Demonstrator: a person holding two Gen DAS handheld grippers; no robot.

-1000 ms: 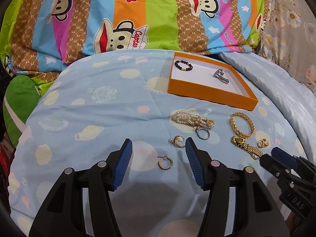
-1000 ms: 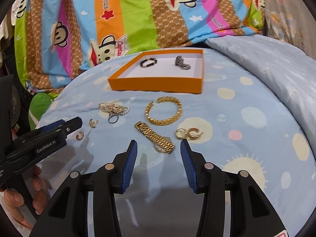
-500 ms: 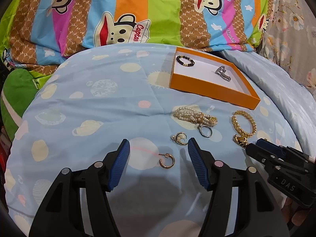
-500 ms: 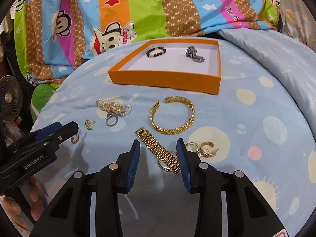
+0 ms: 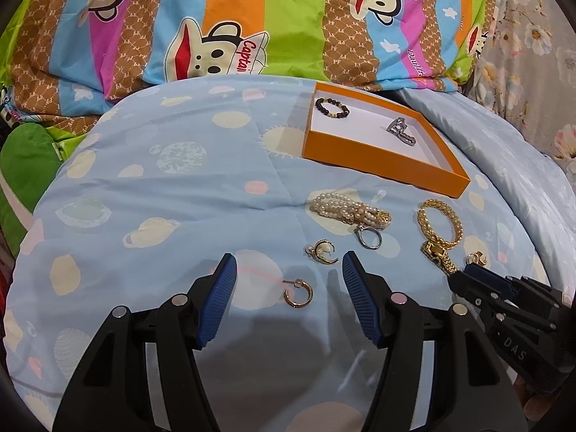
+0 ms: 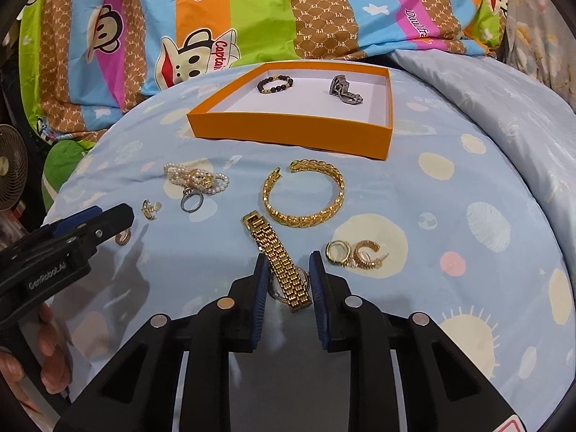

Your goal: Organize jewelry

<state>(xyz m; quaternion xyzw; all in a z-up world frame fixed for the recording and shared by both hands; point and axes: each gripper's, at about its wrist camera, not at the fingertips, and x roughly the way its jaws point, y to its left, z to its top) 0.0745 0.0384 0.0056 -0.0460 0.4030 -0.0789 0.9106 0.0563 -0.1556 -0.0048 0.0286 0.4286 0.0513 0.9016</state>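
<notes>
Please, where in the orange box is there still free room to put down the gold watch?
In the box, the white floor is bare along the near wall and in the near right corner, in front of the bead bracelet and the silver piece. Only the far part is crowded. The right tongs straddle the watch.

This is a bedroom in a home: a light blue quilt [image 5: 180, 187] covers the bed, with a colourful cartoon monkey blanket [image 5: 252, 18] behind and a small fan [image 6: 10, 169] beside.
</notes>
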